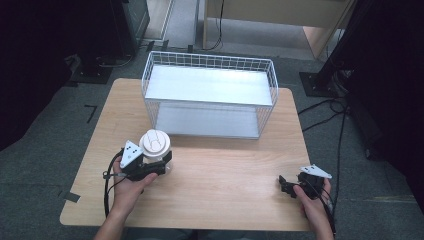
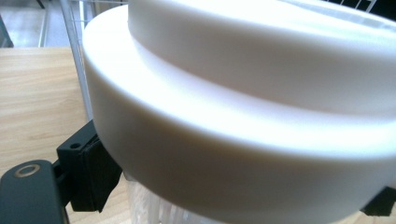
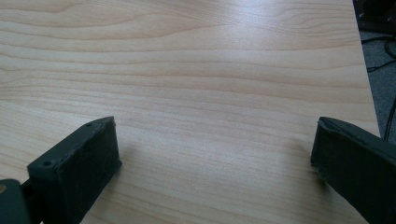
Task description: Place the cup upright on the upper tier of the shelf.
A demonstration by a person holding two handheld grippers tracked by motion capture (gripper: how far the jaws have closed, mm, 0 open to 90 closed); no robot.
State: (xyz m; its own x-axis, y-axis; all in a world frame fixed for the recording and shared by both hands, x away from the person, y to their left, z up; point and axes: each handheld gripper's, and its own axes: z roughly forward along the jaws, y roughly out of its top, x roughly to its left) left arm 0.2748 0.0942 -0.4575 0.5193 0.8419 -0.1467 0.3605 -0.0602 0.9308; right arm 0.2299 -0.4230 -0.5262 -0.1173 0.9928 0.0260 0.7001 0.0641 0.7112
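A clear ribbed cup with a white lid (image 1: 155,142) stands upright on the wooden table (image 1: 225,165), left of centre. My left gripper (image 1: 161,164) is shut on the cup's body just under the lid. In the left gripper view the white lid (image 2: 243,93) looms very close, and a black pad (image 2: 93,179) presses the cup's side at the left. My right gripper (image 1: 284,186) rests low over the table near the front right. Its jaws stand wide apart with bare wood between them (image 3: 215,158).
A white wire two-level shelf basket (image 1: 210,92) stands at the back of the table, just beyond the cup. Cables (image 1: 325,107) lie on the grey floor to the right. Dark stands and furniture ring the table.
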